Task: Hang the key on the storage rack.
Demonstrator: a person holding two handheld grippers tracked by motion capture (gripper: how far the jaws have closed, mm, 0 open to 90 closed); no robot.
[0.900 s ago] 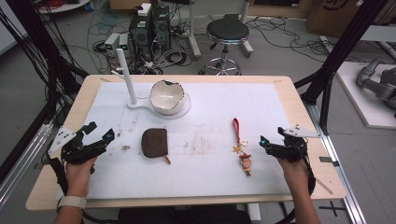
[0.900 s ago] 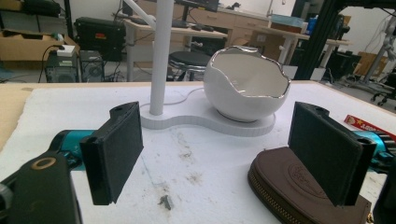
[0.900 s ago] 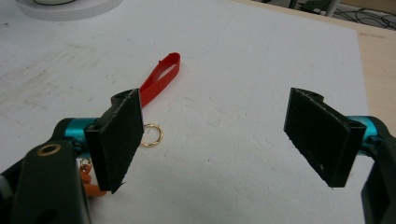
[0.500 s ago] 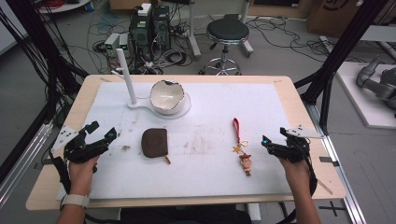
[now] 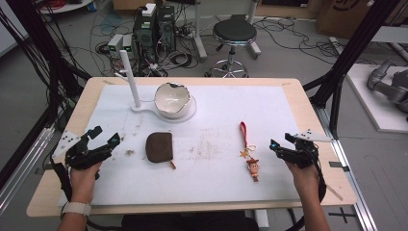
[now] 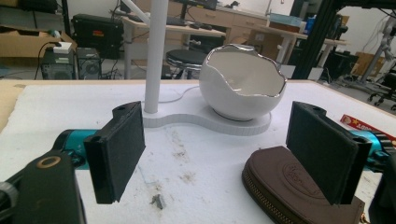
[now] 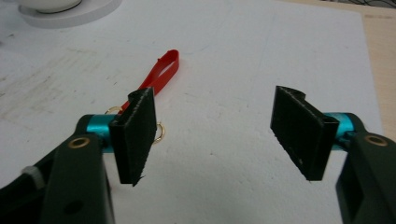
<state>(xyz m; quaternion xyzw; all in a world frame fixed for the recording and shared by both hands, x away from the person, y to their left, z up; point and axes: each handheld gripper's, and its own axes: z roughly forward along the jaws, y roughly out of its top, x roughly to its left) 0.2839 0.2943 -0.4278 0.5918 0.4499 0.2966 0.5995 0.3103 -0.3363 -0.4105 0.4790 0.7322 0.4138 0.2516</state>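
High view: I see the left gripper (image 5: pixel 105 142) at lower left beside the brown pouch (image 5: pixel 159 147), and the right gripper (image 5: pixel 280 144) at lower right near the doll keychain (image 5: pixel 249 152). Both sets of jaws stand apart, empty. My left gripper view adds the pouch zipper and the eggshell bowl (image 6: pixel 243 84) on its white stand (image 6: pixel 205 122) ahead. Right gripper view: the near jaw hides part of the red strap (image 7: pixel 161 72).

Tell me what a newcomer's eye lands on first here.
The white eggshell-shaped bowl on its stand at the far middle of the white mat. Then the brown pouch near the open left gripper, and the red-strapped keychain beside the open right gripper.
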